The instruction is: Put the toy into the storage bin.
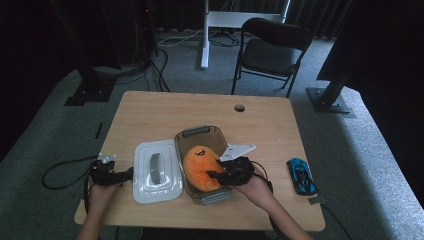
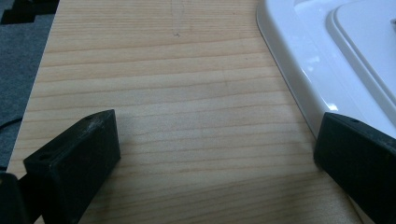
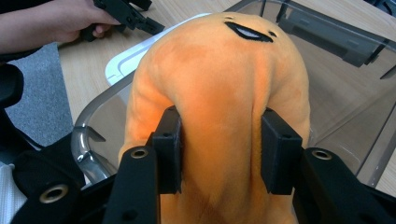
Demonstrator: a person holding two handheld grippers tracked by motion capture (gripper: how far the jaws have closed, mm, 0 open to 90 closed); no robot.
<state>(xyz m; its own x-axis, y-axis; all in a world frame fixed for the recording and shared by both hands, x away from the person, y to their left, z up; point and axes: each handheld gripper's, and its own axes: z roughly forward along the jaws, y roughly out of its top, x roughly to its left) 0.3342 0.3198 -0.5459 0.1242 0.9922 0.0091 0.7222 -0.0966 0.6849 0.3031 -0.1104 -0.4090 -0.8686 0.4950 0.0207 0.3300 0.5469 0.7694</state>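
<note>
So the orange plush toy is already down inside the clear container at the centre of the high view, and the right gripper has its jaws pinched into the plush: in the right gripper view, both black pads dent the soft body at the lower middle of the frame. I judge the placing nearly done; what is left, by my reckoning, is letting go of the toy, then fetching the white lid, which lies flat on the table just left of the container, and fitting it on.

The left gripper rests at the lower left of the high view with its jaws wide apart and nothing between them, one tip just beside the lid's rim in the left gripper view.

The toy looks rounded and fuzzy, bright orange, with a small black stitched mouth near its top end, and it takes up most of the container. A blue toy car sits well apart at the right.
</note>
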